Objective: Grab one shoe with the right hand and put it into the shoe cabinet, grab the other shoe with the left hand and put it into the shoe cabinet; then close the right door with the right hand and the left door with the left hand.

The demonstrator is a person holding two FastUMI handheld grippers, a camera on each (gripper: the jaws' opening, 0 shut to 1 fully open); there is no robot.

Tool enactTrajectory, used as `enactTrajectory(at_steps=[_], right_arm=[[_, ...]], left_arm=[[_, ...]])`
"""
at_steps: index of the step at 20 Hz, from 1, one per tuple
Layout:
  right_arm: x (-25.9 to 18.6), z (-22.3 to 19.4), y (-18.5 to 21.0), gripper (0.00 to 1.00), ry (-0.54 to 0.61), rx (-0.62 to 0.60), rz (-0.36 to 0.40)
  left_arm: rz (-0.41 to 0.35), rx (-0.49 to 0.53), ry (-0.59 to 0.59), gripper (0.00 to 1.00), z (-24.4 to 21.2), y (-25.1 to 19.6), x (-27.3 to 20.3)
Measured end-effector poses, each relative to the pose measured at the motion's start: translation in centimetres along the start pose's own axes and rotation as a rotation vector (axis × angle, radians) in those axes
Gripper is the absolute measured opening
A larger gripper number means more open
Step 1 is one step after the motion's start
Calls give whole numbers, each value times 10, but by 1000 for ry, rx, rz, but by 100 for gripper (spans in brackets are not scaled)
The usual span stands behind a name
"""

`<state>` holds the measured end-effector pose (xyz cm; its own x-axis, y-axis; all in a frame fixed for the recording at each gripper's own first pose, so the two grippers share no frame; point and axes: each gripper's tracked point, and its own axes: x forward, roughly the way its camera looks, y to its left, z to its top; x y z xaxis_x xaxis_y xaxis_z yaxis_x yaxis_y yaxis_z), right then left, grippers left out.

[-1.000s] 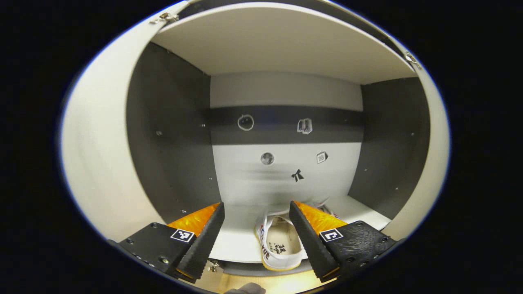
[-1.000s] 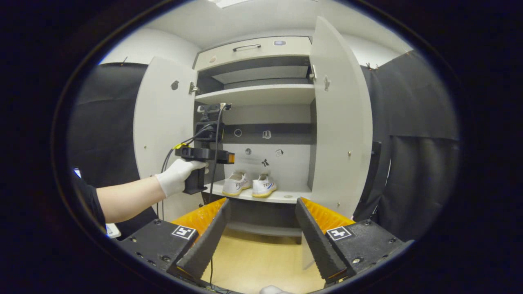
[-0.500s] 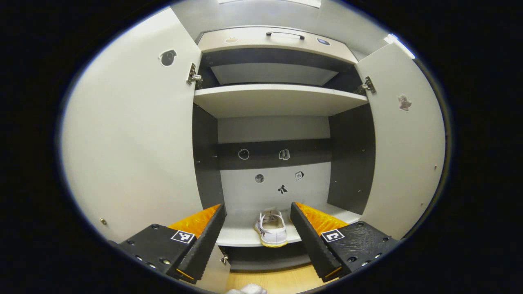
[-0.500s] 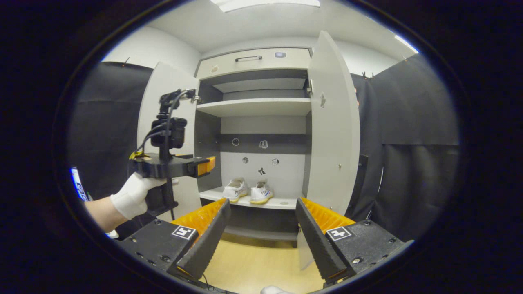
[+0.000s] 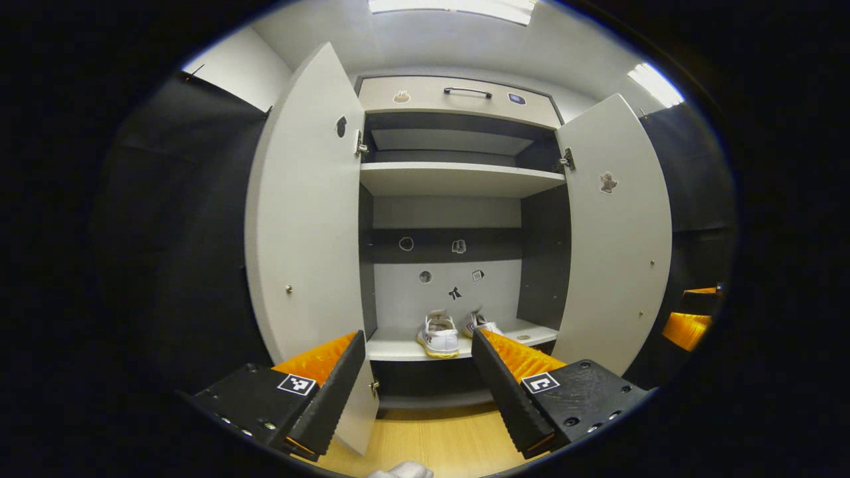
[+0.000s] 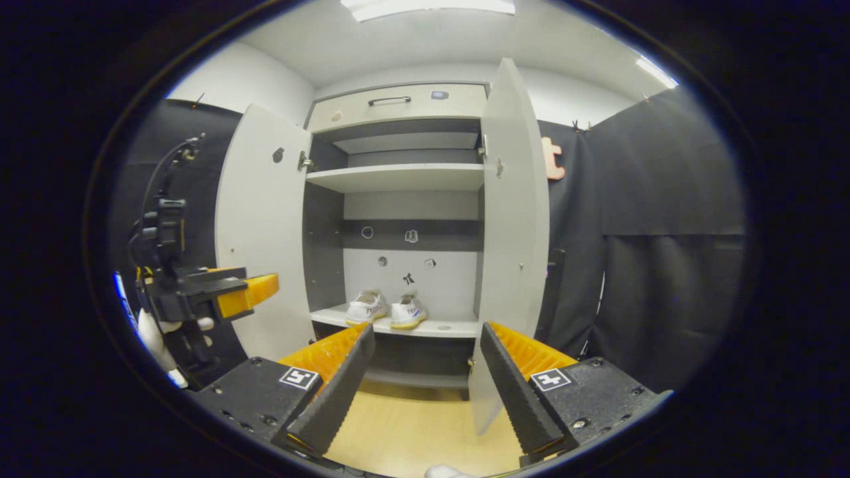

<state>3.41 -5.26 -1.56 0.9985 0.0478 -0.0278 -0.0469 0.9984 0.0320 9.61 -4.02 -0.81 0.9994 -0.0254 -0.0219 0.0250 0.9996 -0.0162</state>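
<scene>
Left tongs (image 5: 417,382): we record them spread wide, holding nothing and touching nothing, out in front of the shoe cabinet (image 5: 458,99). In the right gripper view we see them from the side at the left edge (image 6: 269,290), held in a white-gloved hand (image 6: 154,332); from there the gap cannot be told.

Right tongs (image 6: 427,385): we note these also wide apart and empty, clear of the cabinet (image 6: 398,99).

Shoes: we count two white sneakers standing side by side on the lower shelf (image 5: 398,345) inside the cabinet, the left shoe (image 5: 438,334) just beside the right shoe (image 5: 483,323), which is partly hidden behind a finger of the left tongs. In the right gripper view we see the pair (image 6: 366,307) (image 6: 406,312) on that shelf (image 6: 438,326).

Doors: we list the left door (image 5: 305,219) and the right door (image 5: 614,226) both swung open.

Cabinet fittings: an upper shelf (image 5: 458,178), bare, and a drawer front with a dark handle (image 5: 468,91) on top.

Room: pale wooden floor (image 5: 431,441), black cloth walls (image 6: 664,232), ceiling lights (image 5: 451,5).
</scene>
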Motion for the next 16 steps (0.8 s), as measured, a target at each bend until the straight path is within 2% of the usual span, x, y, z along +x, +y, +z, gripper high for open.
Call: enactTrajectory(at_steps=[6,11,13,16], right_arm=[[1,-20,-11,100,37,18,-19],[3,-21,-27,100,46,9,-45],[5,-15,-45,100,32,-4,-68],[8,-6,-89,100,14,-12,-144]], left_arm=[[49,24,24,96,-25,14,-47],[28,-28,56,96,-44,5,-58],[29,-17,50,96,-42,1,-55],[12,-26,41,96,-40,-10,-54]])
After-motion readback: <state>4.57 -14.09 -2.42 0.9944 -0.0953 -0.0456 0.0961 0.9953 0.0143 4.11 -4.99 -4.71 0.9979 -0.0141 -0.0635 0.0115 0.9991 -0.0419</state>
